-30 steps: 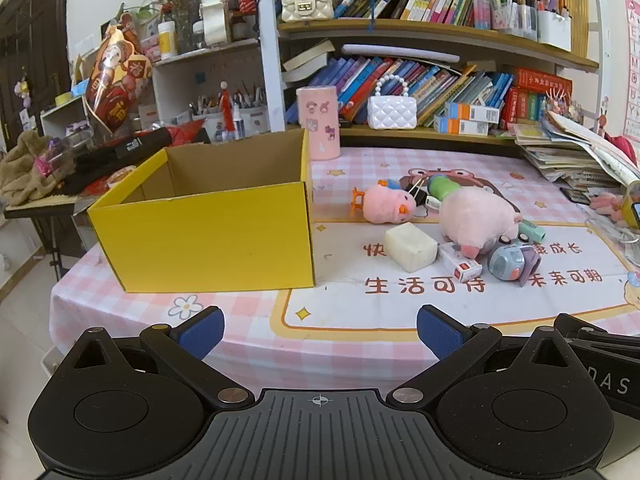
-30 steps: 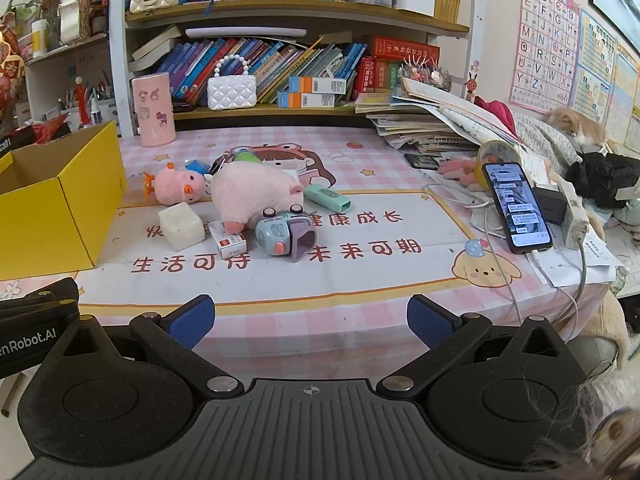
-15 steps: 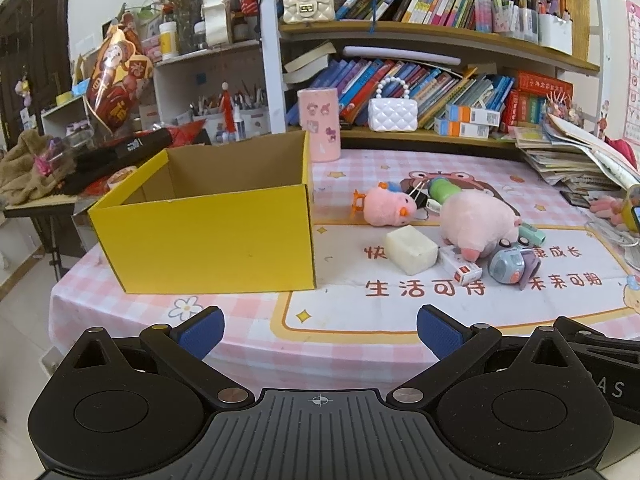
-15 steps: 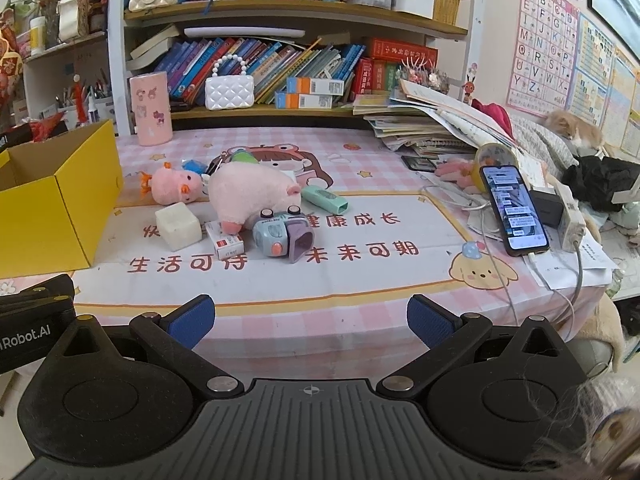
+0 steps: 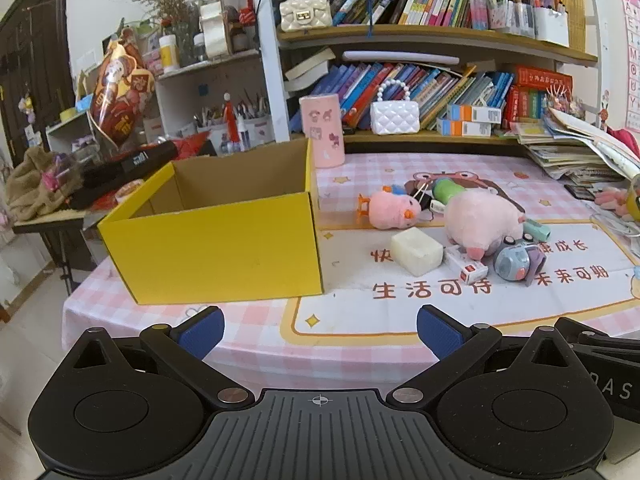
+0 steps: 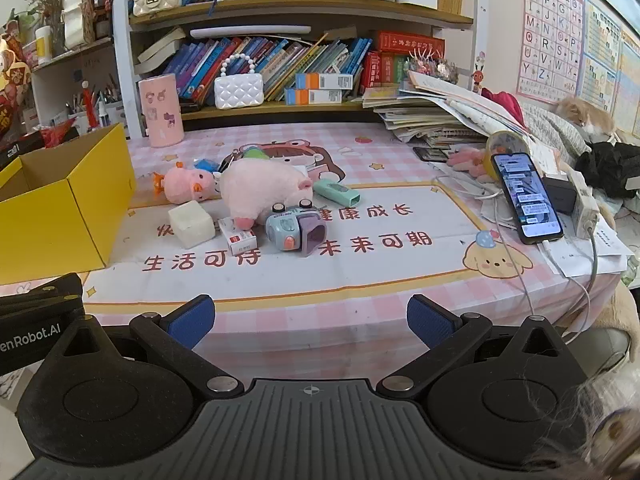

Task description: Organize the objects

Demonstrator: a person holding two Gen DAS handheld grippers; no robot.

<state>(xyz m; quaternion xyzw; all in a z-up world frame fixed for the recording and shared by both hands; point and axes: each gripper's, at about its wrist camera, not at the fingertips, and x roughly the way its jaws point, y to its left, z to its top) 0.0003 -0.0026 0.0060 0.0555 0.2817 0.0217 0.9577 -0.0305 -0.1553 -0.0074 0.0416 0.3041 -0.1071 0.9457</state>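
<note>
Left wrist view: left gripper [image 5: 318, 326] spread wide, empty, at near table edge. Right gripper [image 6: 310, 316] likewise open, empty. Open yellow cardboard box [image 5: 224, 236] left; toys clustered right of it. Big pink plush pig [image 6: 262, 190] lies long axis left-right, snout toward right. Risk: tight clutter, grab could nudge white cube [image 6: 191, 223] or small red-white carton [image 6: 237, 237].

A home study corner is showing here: crowded bookshelves [image 5: 420, 36] are lining the wall, an alphabet chart [image 6: 550, 28] is hanging, and plush toys [image 6: 256, 190] are lying on the checked tablecloth [image 6: 360, 136].
</note>
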